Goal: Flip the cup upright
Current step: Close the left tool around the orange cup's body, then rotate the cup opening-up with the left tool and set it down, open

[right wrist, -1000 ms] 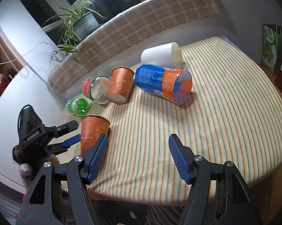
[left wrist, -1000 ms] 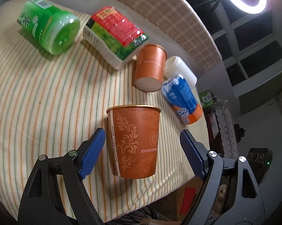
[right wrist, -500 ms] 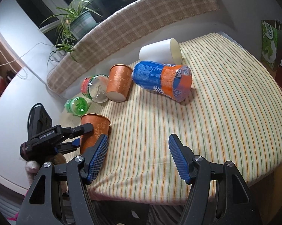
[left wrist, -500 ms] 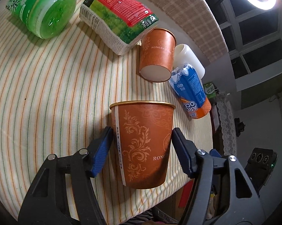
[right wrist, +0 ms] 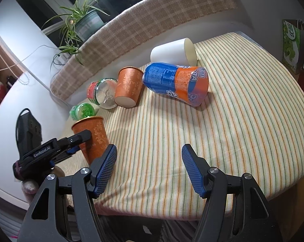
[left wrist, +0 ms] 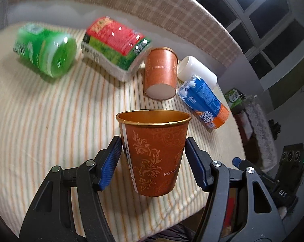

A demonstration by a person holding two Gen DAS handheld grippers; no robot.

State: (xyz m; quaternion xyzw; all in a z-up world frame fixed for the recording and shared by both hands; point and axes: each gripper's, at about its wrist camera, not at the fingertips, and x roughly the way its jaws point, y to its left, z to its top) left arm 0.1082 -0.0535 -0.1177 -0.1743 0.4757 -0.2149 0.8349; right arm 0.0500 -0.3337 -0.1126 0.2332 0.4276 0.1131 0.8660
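An orange paper cup [left wrist: 154, 153] with a gold rim stands mouth up between the blue pads of my left gripper [left wrist: 153, 159], which is shut on its sides near the table's front edge. It also shows in the right wrist view [right wrist: 92, 139] with the left gripper [right wrist: 71, 145] around it. A second orange cup [left wrist: 161, 72] stands mouth down further back, also in the right wrist view [right wrist: 128, 86]. A white cup [right wrist: 174, 52] lies on its side. My right gripper [right wrist: 148, 167] is open and empty above the striped cloth.
A green jar [left wrist: 44, 52], a red and green packet [left wrist: 115, 46] and a blue and orange pouch [left wrist: 204, 102] lie on the striped tablecloth [right wrist: 242, 111]. A potted plant [right wrist: 81, 24] stands behind the checked backrest. The table edge runs close below both grippers.
My left gripper has closed from wide open onto the upright orange cup and the view has tilted a little. The right gripper has stayed open and almost still.
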